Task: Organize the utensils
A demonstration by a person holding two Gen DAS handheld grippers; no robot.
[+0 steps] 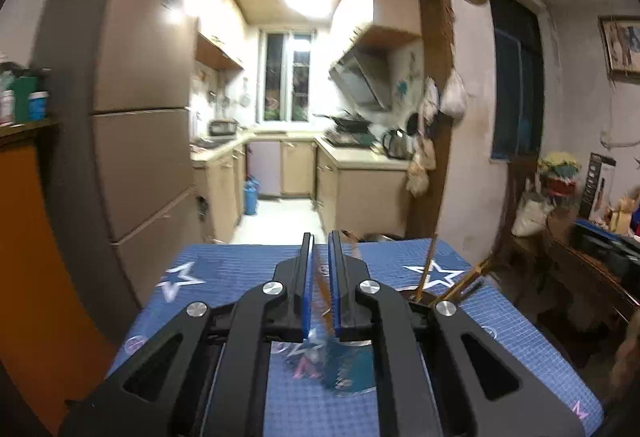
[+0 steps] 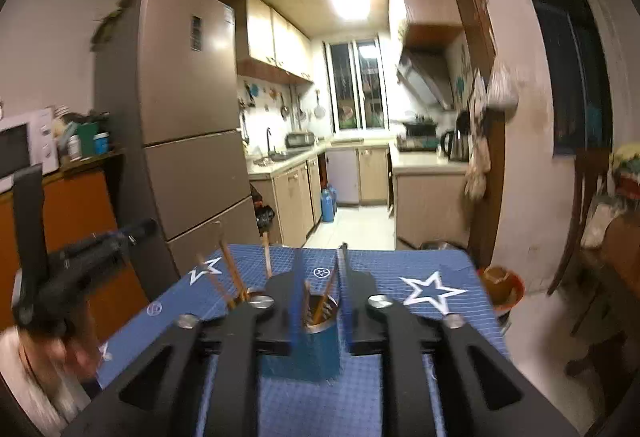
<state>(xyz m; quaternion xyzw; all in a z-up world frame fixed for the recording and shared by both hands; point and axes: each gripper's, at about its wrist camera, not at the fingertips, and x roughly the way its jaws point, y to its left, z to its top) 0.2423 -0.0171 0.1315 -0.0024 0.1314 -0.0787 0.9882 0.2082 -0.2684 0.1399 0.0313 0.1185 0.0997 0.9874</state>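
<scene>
Table under blue star-print cloth; blue utensil cup stands on it, holding chopsticks.

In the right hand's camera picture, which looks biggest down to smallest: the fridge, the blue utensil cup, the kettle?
1. fridge
2. blue utensil cup, though it sits right by the camera, which inflates it
3. kettle, far off in the kitchen

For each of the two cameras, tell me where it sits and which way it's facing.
Left wrist: sits on the left gripper, looking along its nearly closed fingers over the blue star cloth toward the kitchen; chopsticks at right.
Right wrist: sits on the right gripper, facing the same way, its parted fingers framing the blue holder; the left hand and left gripper show at left.
Shared: cloth, fridge, kitchen window.
</scene>
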